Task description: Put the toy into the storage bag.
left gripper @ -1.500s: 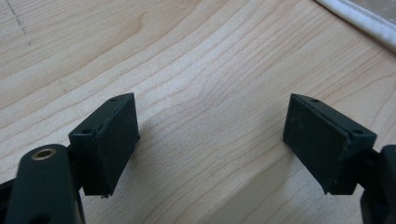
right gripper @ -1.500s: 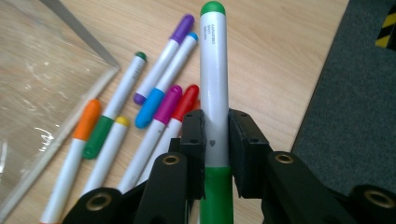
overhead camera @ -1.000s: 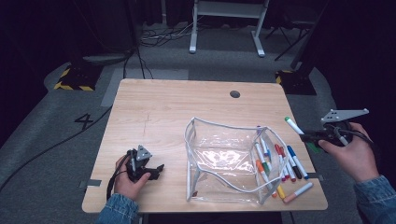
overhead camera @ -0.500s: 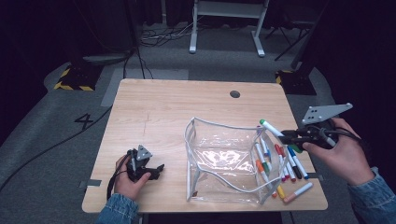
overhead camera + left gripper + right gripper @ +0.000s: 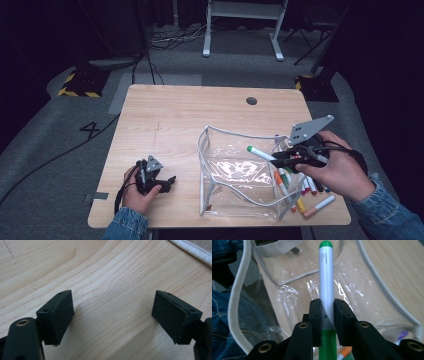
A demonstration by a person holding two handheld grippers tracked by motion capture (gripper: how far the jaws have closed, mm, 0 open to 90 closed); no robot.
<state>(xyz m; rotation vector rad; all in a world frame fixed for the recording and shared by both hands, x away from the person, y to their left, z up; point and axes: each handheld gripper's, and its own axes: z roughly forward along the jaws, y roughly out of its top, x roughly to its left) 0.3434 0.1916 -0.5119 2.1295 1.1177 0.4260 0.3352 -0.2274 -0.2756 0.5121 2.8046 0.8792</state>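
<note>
A clear plastic pouch [image 5: 235, 170] with white piping stands open on the wooden table [image 5: 190, 115]. My right gripper [image 5: 284, 159] is shut on a white marker with green ends [image 5: 261, 153], holding it above the pouch's open mouth. In the right gripper view the marker [image 5: 326, 277] runs up between the two black pads, over the pouch's clear bottom [image 5: 317, 290]. My left gripper [image 5: 165, 182] rests on the table near the front left corner. Its jaws stand open over bare wood in the left gripper view, gripper [image 5: 113, 315].
Several coloured markers [image 5: 310, 192] lie on the table right of the pouch, by the front right corner. A round cable hole [image 5: 251, 100] sits near the table's far edge. A corner of the pouch's white piping [image 5: 192, 250] lies beyond the left gripper.
My right gripper has carried the green-ended marker leftward from beyond the table's right edge to above the pouch's mouth. The left hand has stayed put.
</note>
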